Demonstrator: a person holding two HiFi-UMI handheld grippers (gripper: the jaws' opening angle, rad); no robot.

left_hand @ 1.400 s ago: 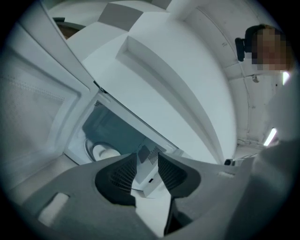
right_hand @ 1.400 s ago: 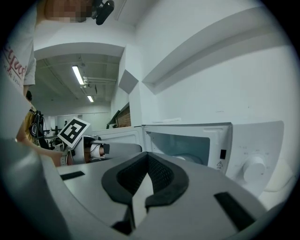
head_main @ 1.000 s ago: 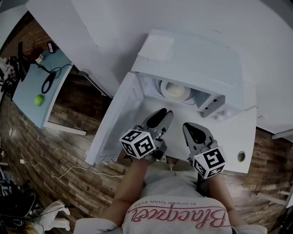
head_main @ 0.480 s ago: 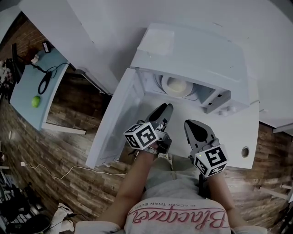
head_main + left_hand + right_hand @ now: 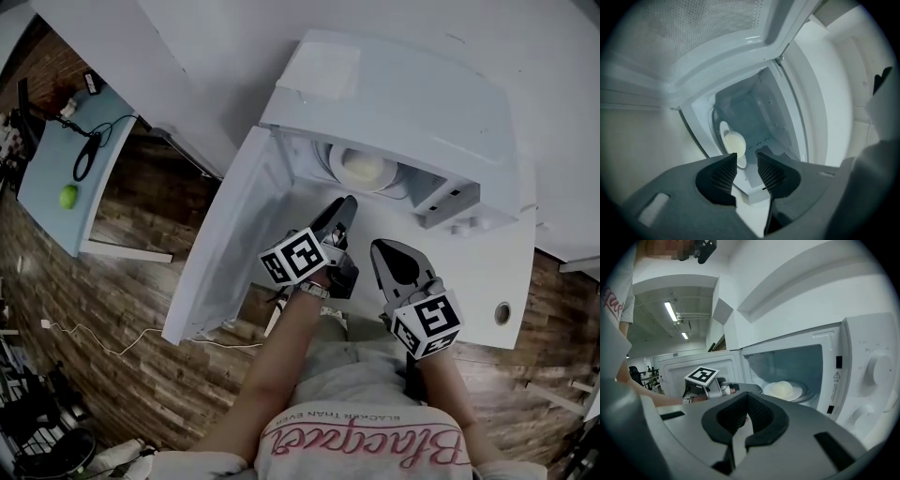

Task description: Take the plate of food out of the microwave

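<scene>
The white microwave (image 5: 412,84) stands with its door (image 5: 234,244) swung wide to the left. Inside, a white plate with a pale mound of food (image 5: 364,169) rests on the turntable; it also shows as the plate (image 5: 732,140) and the plate (image 5: 785,390). My left gripper (image 5: 347,202) sits just in front of the opening, pointing at the plate. Its jaws (image 5: 747,157) are slightly open with nothing between them. My right gripper (image 5: 382,249) hangs a little further back, right of the left one, with its jaws (image 5: 746,394) shut on nothing.
The microwave sits on a white counter (image 5: 469,281) with a round hole (image 5: 503,312). Its knobs (image 5: 459,228) are right of the opening. At far left, a pale blue table (image 5: 47,187) carries a green ball (image 5: 67,196) and cables (image 5: 84,155). Wooden floor lies below.
My left gripper has moved forward toward the microwave opening. The right gripper has stayed almost in place.
</scene>
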